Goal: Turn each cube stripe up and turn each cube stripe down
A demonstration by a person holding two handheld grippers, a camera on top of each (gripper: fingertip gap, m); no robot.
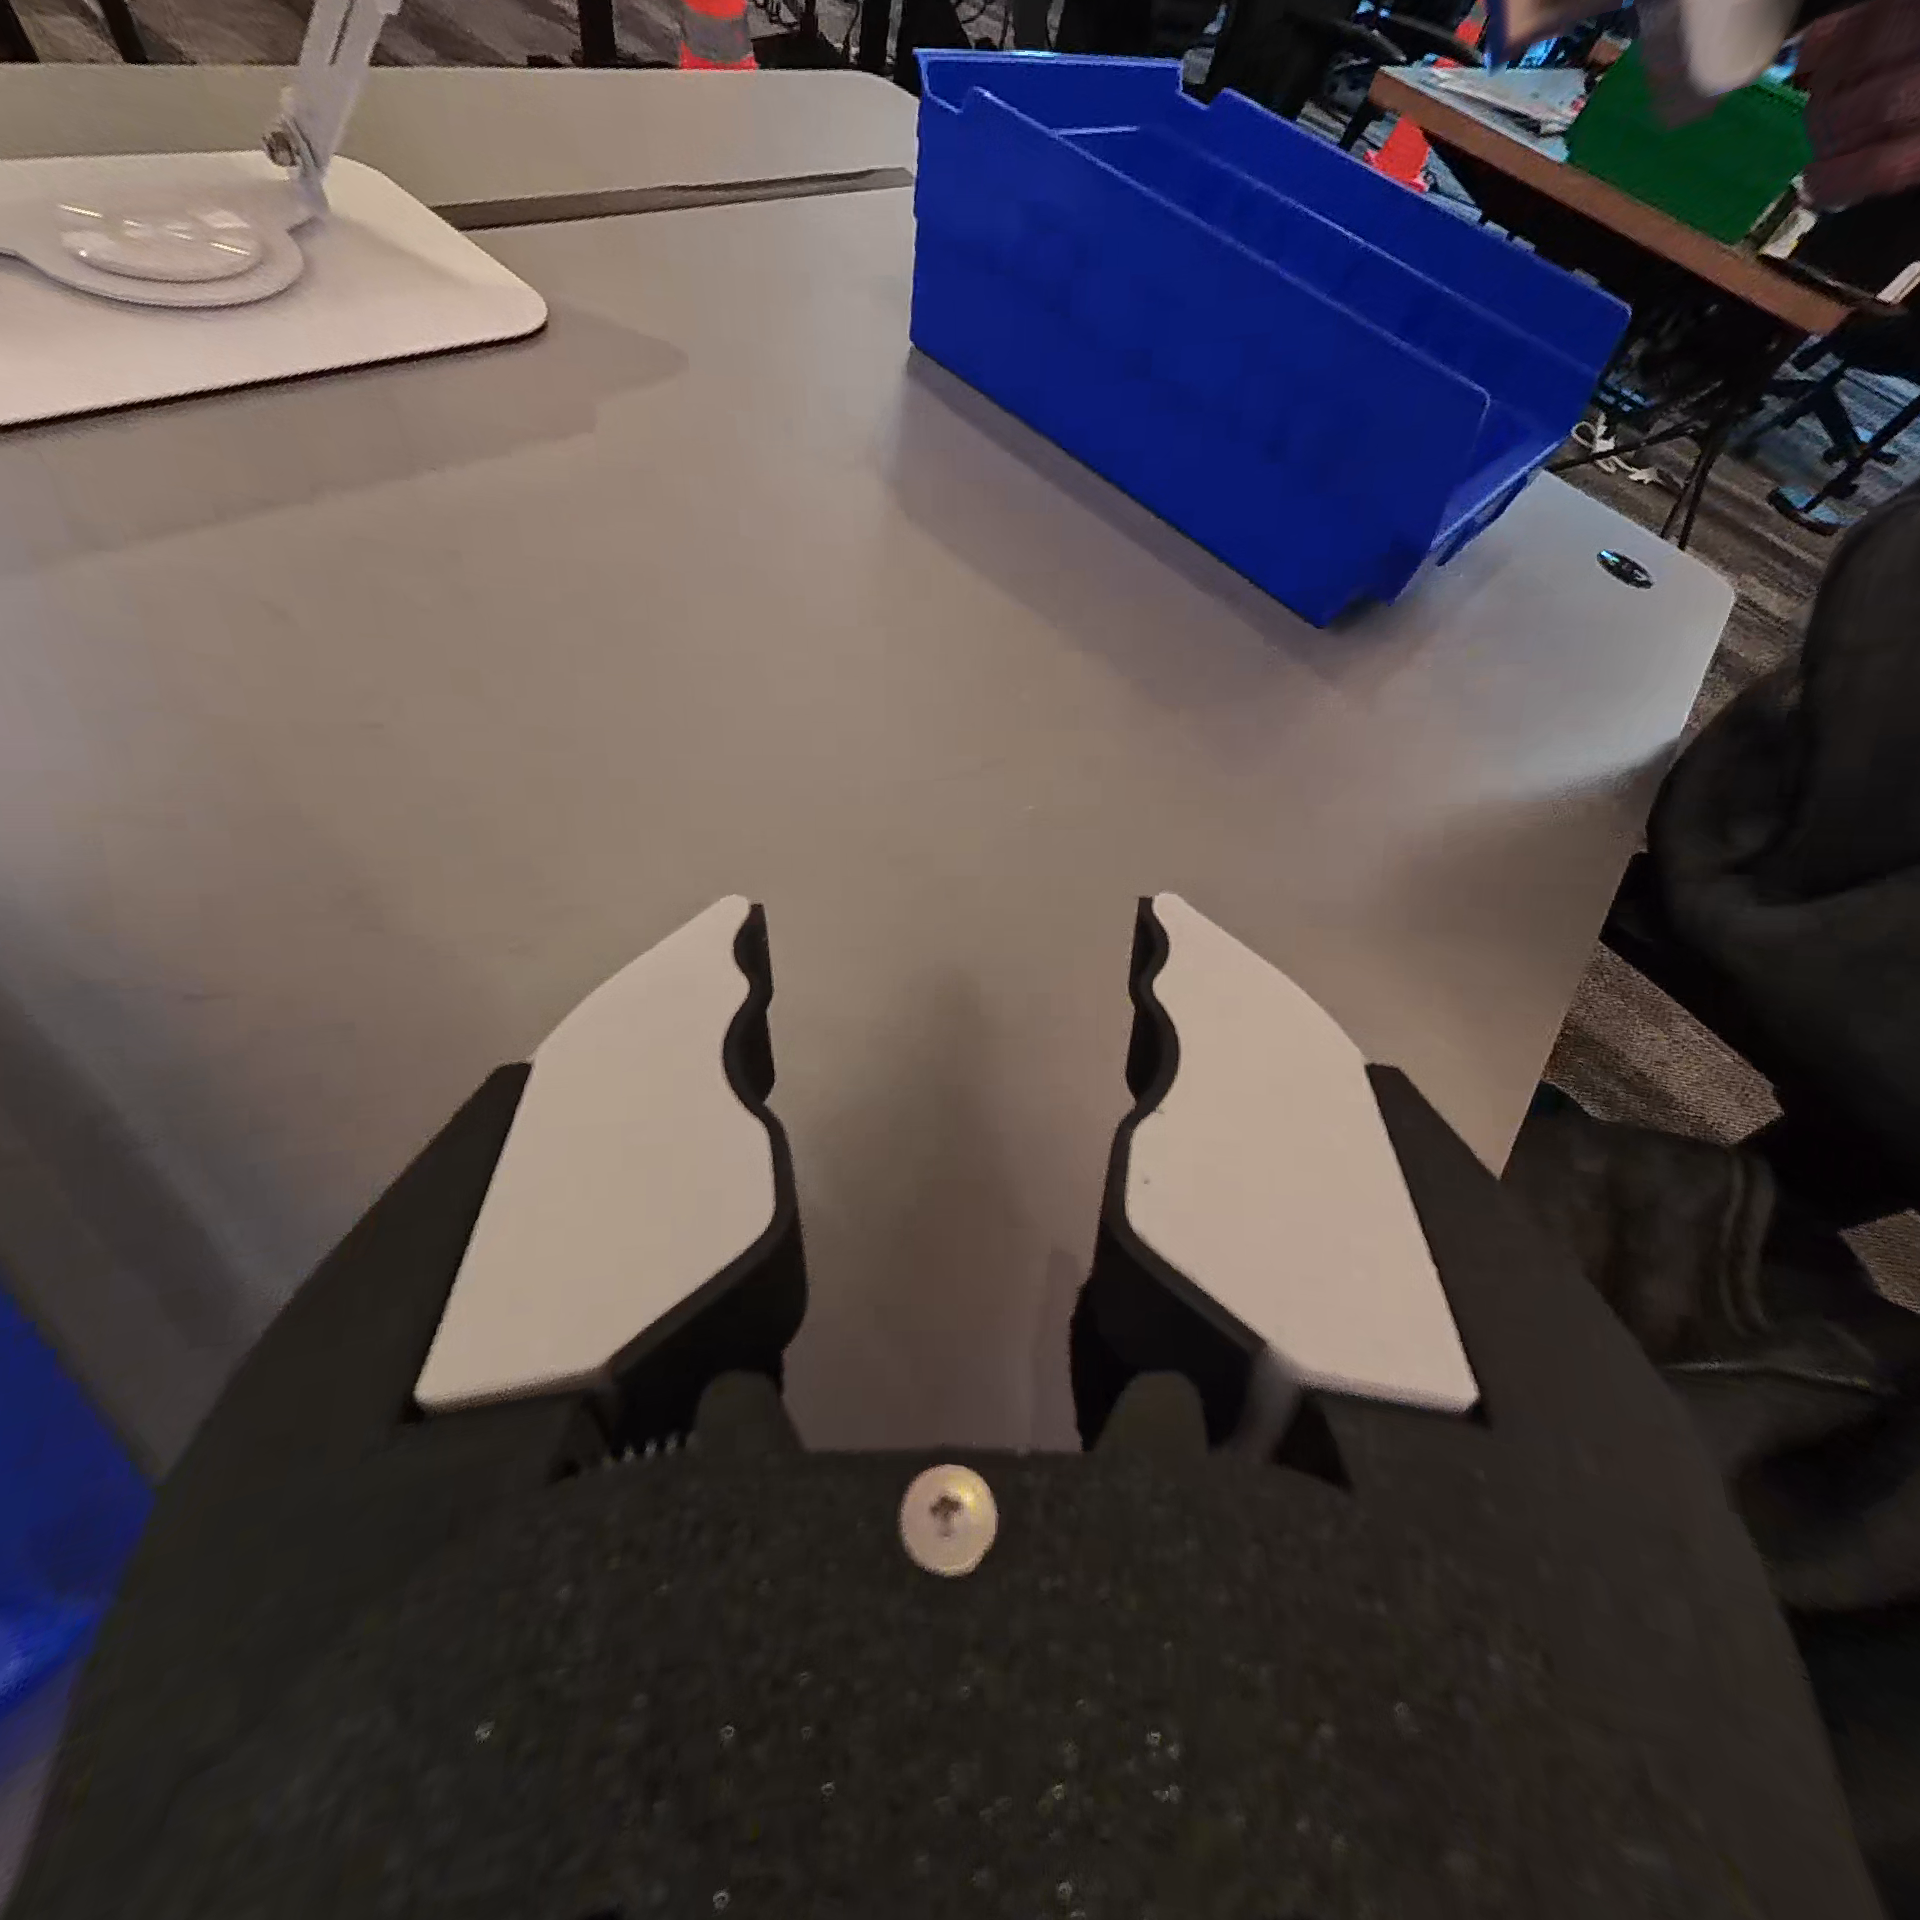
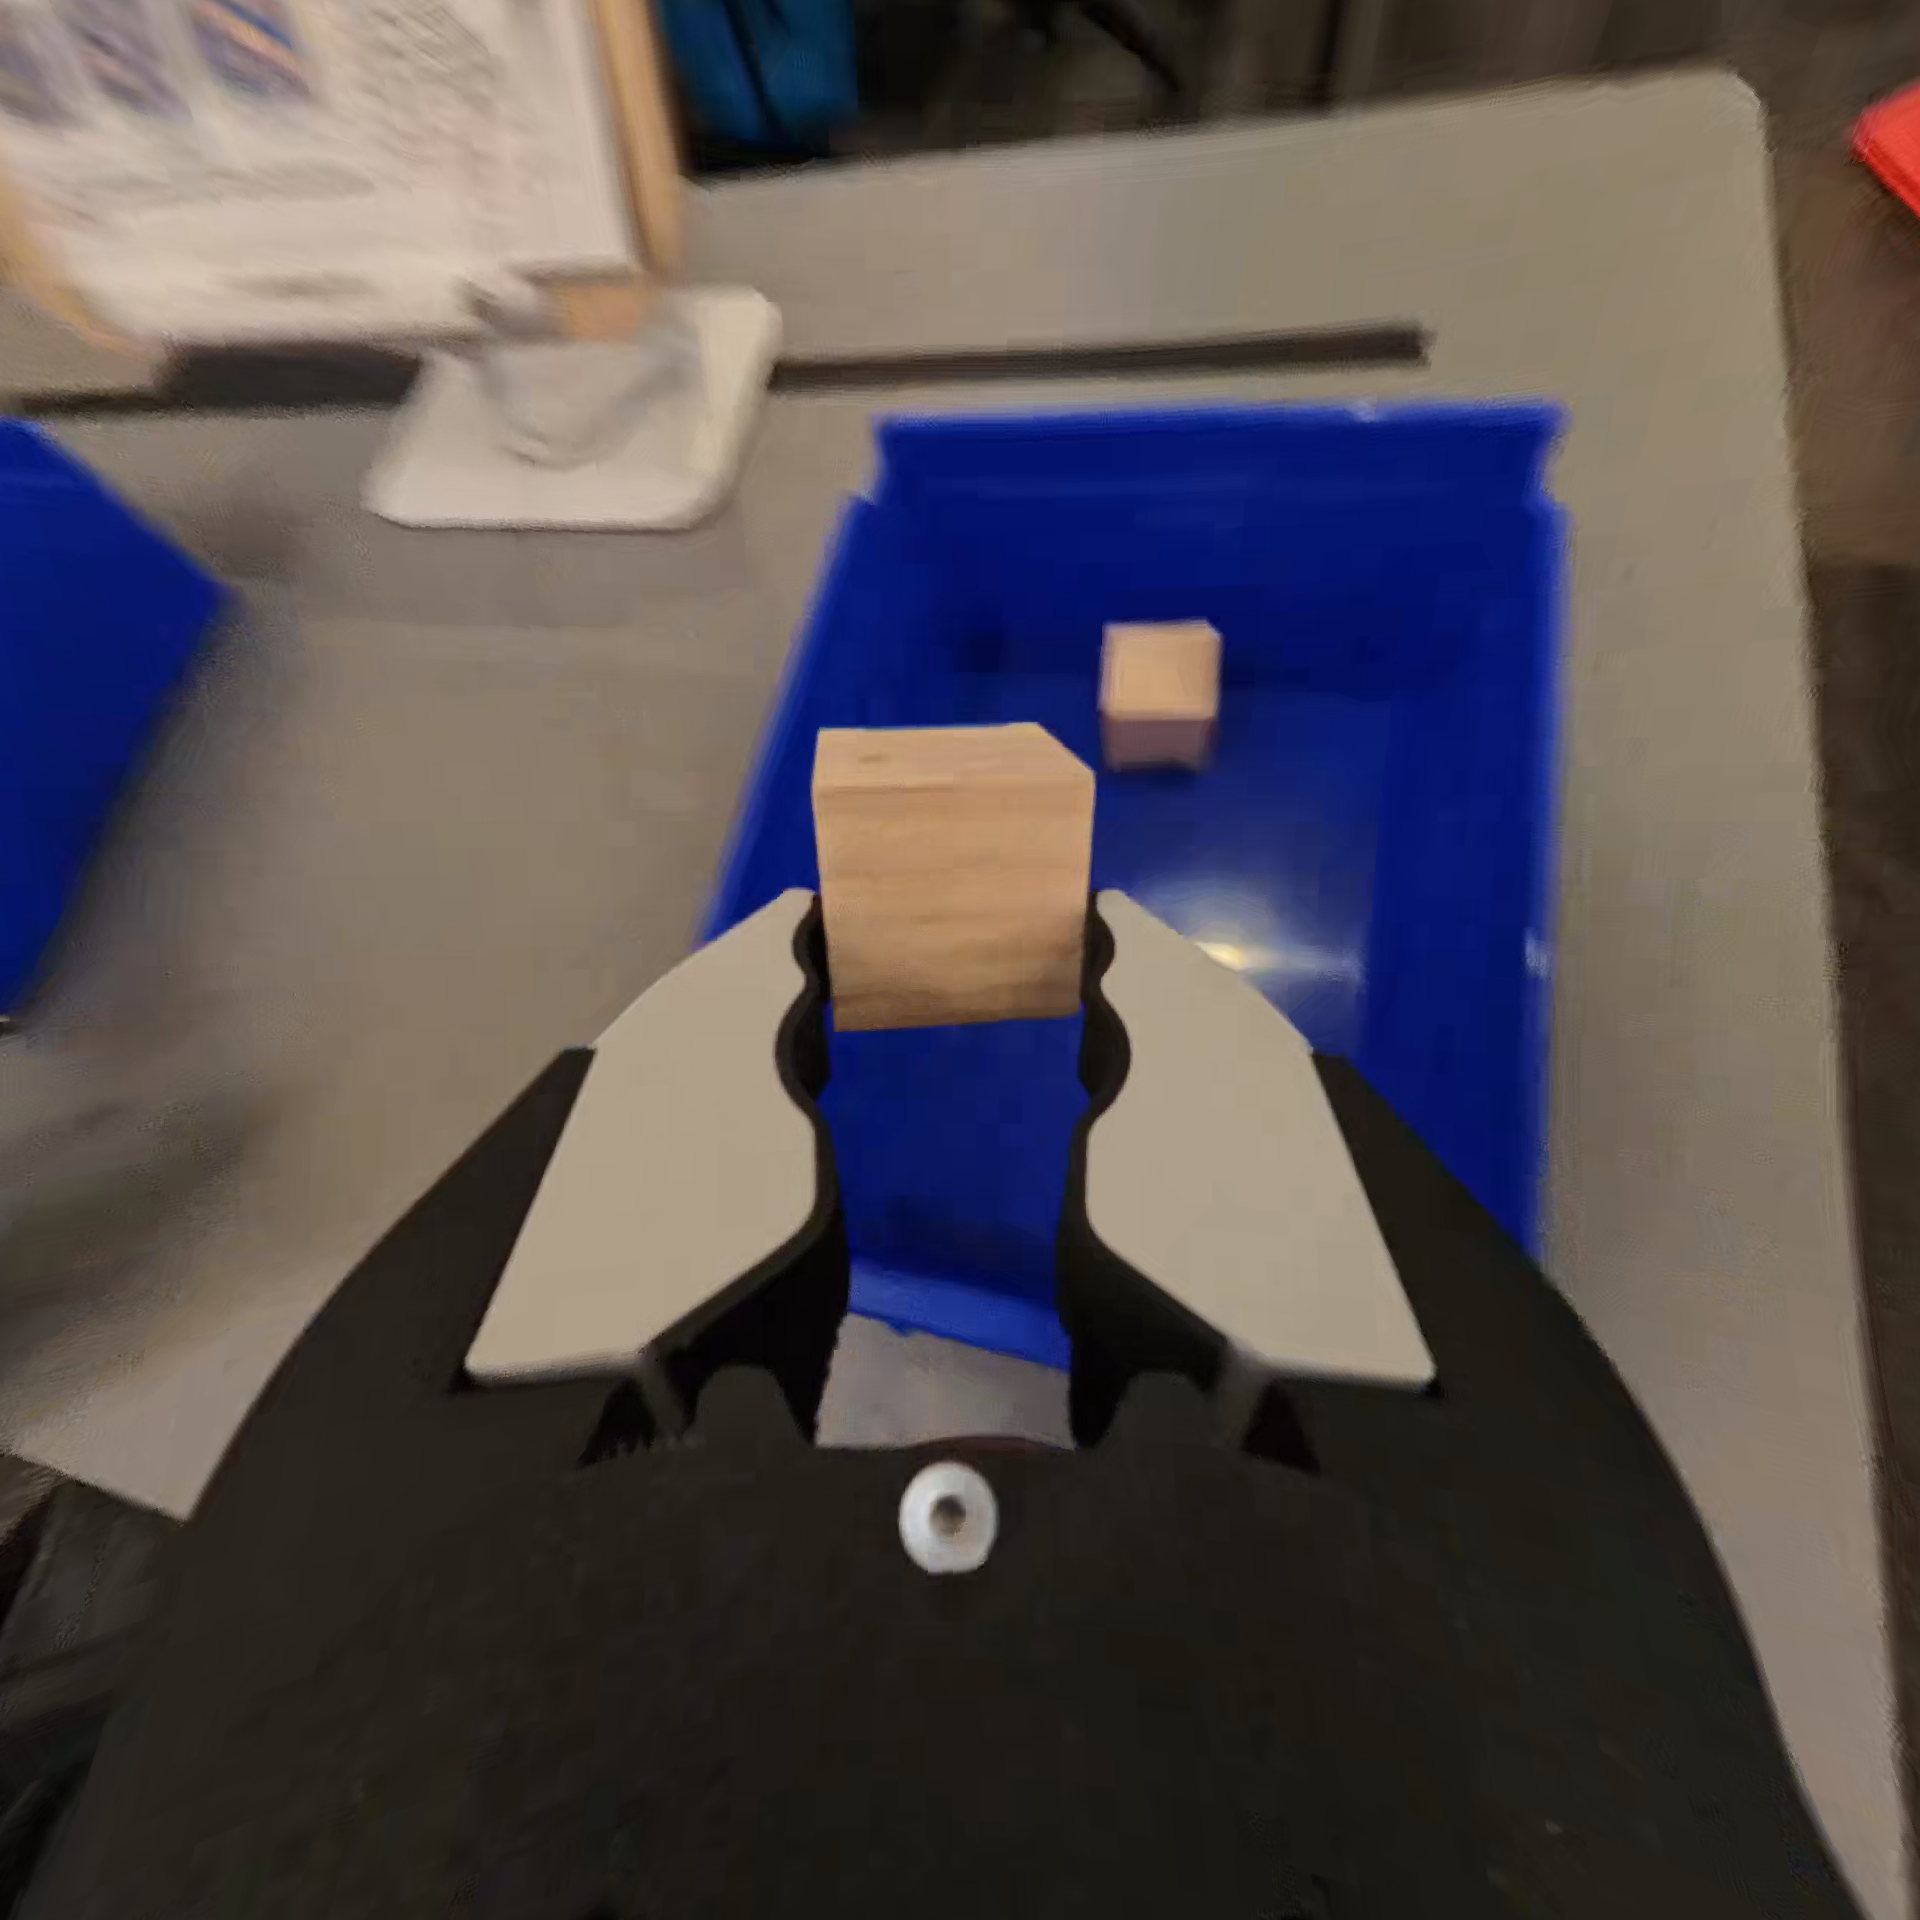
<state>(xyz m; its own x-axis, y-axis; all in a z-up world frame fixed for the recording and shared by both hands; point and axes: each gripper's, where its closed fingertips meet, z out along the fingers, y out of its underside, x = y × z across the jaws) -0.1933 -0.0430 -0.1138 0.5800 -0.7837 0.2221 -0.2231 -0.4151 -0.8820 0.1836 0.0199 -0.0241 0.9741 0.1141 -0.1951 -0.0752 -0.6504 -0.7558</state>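
Right claw (image 2: 954, 906) is squeezing a wooden cube (image 2: 951, 878) between its two tips. It is holding the cube up in the air above the near end of the blue bin (image 2: 1444, 935). No stripe is showing on the cube faces we can see. A second wooden cube (image 2: 1158, 694) is sitting on the floor of the blue bin, farther back and a little to the right of the held cube, well apart from it. Its sides look plain too, but the picture is blurry, so it is hard to be sure.

The blue bin is sitting on the grey desk (image 2: 499, 852). Behind the blue bin and to its left, a white stand base (image 2: 582, 457) is resting on the desk, holding up a board with papers (image 2: 312, 156). Another blue bin (image 2: 83, 707) is peeking in far to the left.

Left claw (image 1: 951, 914) is hanging wide open over the bare desk (image 1: 520, 675), holding nothing. In its view the blue bin (image 1: 1195, 353) is sitting ahead and to the right, near the desk edge, and the white stand base (image 1: 260, 291) is lying off to the left of it. A dark sleeve (image 1: 1808, 883) is showing past the desk edge, to the right of the bin.
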